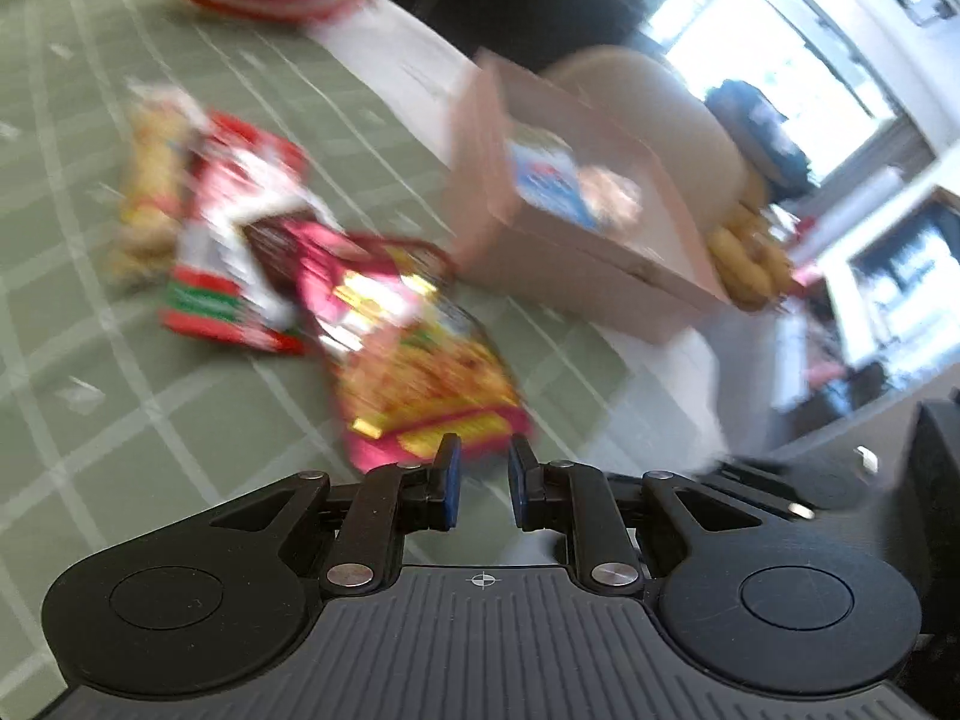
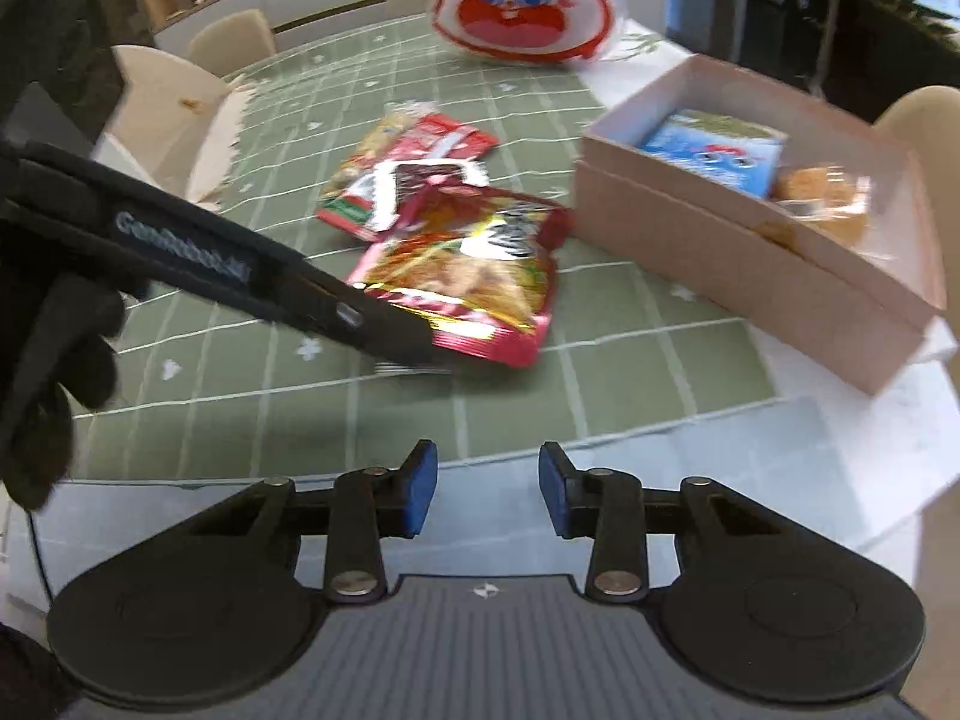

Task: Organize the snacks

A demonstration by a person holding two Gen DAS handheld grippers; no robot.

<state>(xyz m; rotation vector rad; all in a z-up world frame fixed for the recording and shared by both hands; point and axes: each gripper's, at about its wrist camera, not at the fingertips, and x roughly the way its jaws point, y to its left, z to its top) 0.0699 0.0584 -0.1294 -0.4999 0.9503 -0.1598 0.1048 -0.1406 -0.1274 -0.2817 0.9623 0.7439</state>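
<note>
Left gripper (image 1: 480,489) has its jaws almost pressed together, nothing pinched; in the right wrist view its black finger reaches in from 9 o'clock with the tip at the near edge of the red-and-gold foil snack pouch (image 2: 465,282), contact unclear. Right gripper (image 2: 487,495) is part spread and empty, hanging over the table's near edge. The pouch lies flat on the green grid tablecloth (image 2: 630,372), centre of the view, overlapping a red-and-white wrapper (image 2: 414,180) at its 11 o'clock, with a yellowish biscuit pack (image 2: 375,147) under that. The pink cardboard box (image 2: 750,264) sits at 2 o'clock, open-topped, already holding a blue packet (image 2: 714,153) and a wrapped golden pastry (image 2: 822,198). A white-and-red rabbit-face bag (image 2: 522,0) stands at 12 o'clock. The pouch looks light, crinkly and slippery, soft-bodied with brittle contents likely; best pinched on the flat crimped seam at its near edge, not the puffy middle. The box is stiff with matte, straight walls.
</note>
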